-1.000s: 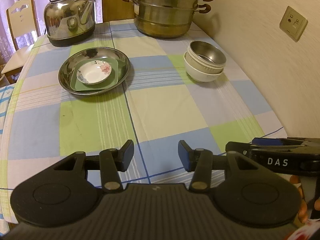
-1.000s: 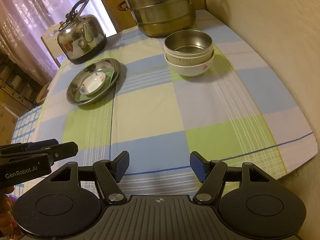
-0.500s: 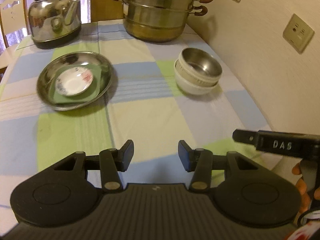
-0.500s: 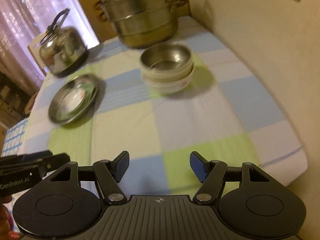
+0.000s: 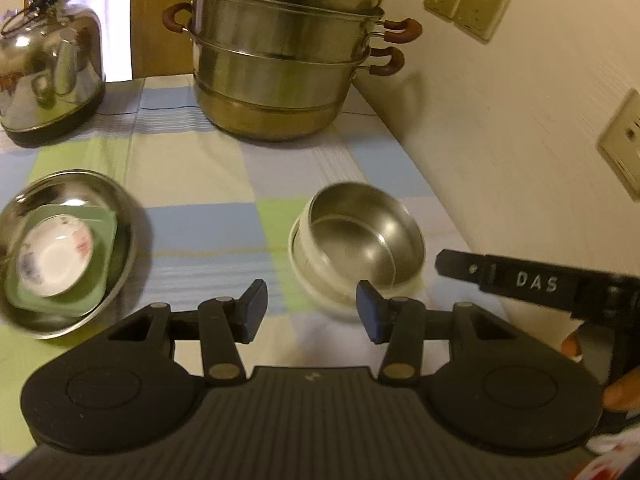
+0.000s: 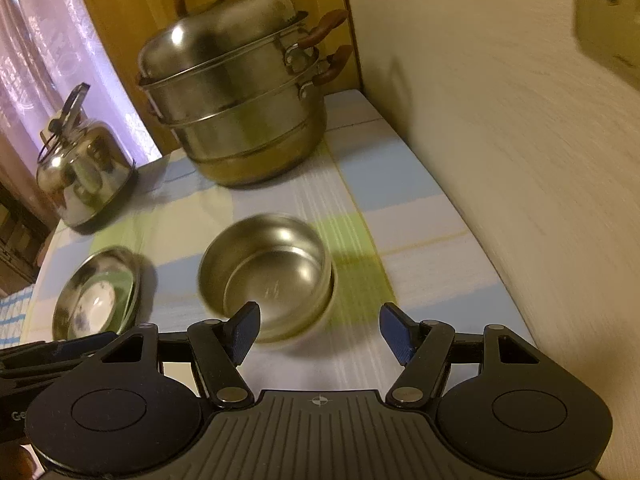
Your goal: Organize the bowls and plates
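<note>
A steel bowl (image 5: 360,236) sits nested on top of white bowls (image 5: 320,292) on the checked tablecloth; it also shows in the right wrist view (image 6: 268,272). A steel plate (image 5: 128,248) to the left holds a green square plate (image 5: 100,292) and a small white floral dish (image 5: 54,256); the plate stack also shows in the right wrist view (image 6: 100,292). My left gripper (image 5: 311,312) is open and empty, just in front of the bowl stack. My right gripper (image 6: 320,330) is open and empty, its left finger at the steel bowl's near rim.
A large steel steamer pot (image 5: 280,68) stands at the back of the table, a steel kettle (image 5: 48,80) at the back left. A wall with sockets (image 5: 464,4) runs along the table's right edge. The other gripper (image 5: 536,284) shows at right.
Both grippers have moved forward toward the bowl stack, which now looks larger and closer. Both stay open and empty.
</note>
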Demonstrator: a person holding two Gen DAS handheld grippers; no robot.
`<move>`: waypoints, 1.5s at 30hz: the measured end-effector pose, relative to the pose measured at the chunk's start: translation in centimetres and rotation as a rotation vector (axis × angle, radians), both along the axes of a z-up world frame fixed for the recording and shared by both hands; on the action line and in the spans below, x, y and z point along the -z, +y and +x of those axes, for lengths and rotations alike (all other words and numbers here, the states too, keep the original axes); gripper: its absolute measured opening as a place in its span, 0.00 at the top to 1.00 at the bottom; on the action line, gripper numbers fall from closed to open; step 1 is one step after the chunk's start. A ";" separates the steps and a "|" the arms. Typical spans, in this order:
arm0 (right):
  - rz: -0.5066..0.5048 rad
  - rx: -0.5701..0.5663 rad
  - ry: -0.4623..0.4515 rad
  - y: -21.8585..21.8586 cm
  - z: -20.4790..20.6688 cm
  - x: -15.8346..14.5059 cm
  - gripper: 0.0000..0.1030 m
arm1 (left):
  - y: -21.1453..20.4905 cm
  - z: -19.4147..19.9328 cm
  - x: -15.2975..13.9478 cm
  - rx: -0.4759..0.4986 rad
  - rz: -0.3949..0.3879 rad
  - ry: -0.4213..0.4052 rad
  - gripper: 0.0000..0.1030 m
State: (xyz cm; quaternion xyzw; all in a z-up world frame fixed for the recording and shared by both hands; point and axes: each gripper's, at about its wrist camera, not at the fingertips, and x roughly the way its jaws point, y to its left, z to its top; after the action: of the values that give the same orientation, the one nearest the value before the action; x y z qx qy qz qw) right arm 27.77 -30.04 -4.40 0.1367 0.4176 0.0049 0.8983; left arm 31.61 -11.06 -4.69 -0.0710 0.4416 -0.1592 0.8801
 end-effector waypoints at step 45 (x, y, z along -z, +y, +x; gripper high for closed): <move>0.045 -0.194 0.214 6.9 10.6 6.1 0.82 | 4.2 7.1 5.9 -0.199 0.096 0.131 0.73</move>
State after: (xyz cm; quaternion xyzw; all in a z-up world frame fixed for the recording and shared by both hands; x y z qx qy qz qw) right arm 38.35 -23.17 -10.54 0.1157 0.5222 0.0864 0.8405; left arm 38.67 -6.85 -10.59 -0.0827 0.4958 -0.0447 0.8633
